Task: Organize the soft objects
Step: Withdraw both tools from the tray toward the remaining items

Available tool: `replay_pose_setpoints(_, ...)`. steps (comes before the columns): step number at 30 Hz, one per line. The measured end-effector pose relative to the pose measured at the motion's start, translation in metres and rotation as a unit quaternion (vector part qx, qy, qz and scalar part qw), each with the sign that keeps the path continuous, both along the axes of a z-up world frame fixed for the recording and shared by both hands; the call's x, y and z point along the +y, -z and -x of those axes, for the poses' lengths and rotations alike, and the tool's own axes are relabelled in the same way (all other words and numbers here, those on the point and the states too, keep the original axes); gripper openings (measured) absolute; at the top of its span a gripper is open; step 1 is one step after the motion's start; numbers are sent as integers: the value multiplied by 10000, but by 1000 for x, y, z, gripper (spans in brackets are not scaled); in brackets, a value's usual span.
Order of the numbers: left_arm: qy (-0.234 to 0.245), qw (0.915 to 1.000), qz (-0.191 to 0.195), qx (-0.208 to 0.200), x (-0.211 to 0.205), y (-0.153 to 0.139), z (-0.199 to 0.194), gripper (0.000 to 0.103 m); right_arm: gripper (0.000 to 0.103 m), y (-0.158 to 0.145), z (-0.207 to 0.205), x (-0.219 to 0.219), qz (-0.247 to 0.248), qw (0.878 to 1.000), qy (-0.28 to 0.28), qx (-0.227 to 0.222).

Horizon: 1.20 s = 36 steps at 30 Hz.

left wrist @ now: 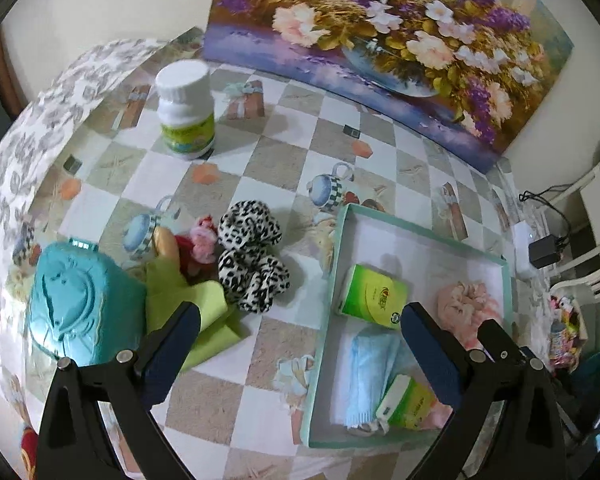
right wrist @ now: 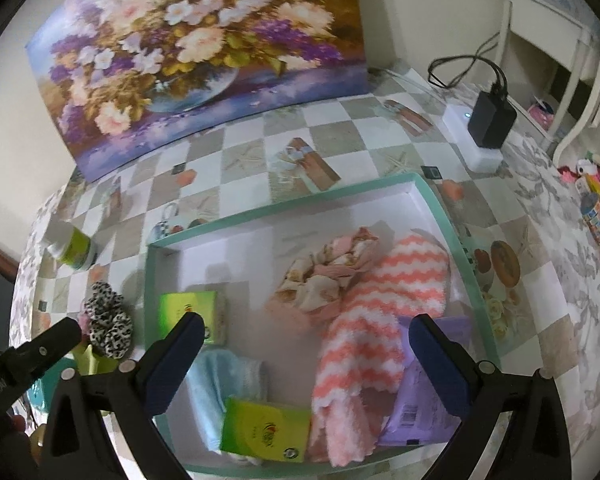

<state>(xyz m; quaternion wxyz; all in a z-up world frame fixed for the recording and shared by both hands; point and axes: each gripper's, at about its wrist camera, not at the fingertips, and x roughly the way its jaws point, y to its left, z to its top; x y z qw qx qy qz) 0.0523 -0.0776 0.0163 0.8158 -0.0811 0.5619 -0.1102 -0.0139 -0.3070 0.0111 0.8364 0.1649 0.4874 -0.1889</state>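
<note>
Checkered oilcloth printed with teapots covers the table (left wrist: 284, 152), and a flower painting (right wrist: 204, 52) leans against the wall behind it. On the cloth lies a shallow mint-rimmed box (right wrist: 440, 208), the landmark here. Inside it rest a pink-and-white striped sock (right wrist: 380, 320), a floral scrunchie (right wrist: 328, 272), a light blue cloth (right wrist: 220, 384), two green tissue packs (right wrist: 260, 432) and a purple packet (right wrist: 420, 408). Left of the box, on the cloth, sit two leopard-print scrunchies (left wrist: 252, 256), a small pink plush (left wrist: 200, 244), a lime cloth (left wrist: 204, 308) and a teal container (left wrist: 80, 304); farther left and behind stands a white bottle (left wrist: 186, 110). The right gripper (right wrist: 306, 334) hangs above the box, jaws spread wide, holding nothing. The left gripper (left wrist: 300, 320) hovers over the box's left rim, likewise wide open and empty.
</note>
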Motion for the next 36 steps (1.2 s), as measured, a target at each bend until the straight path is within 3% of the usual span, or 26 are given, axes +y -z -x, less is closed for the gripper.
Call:
replay_pose_setpoints(12,-11,9990,-242,-378,11,-15,-8,100,103,-1,-6,19,187,9997,-129,28)
replay_pose_setpoints(29,-826,9962,-284,37,102,-10,-45,100,103,8,-16,56,359,9980,-498,165)
replay_pose_setpoints(36,-887,9956,-243,158,116,-5,-56,100,103,6,-28,75,-76,9971,-756,-20)
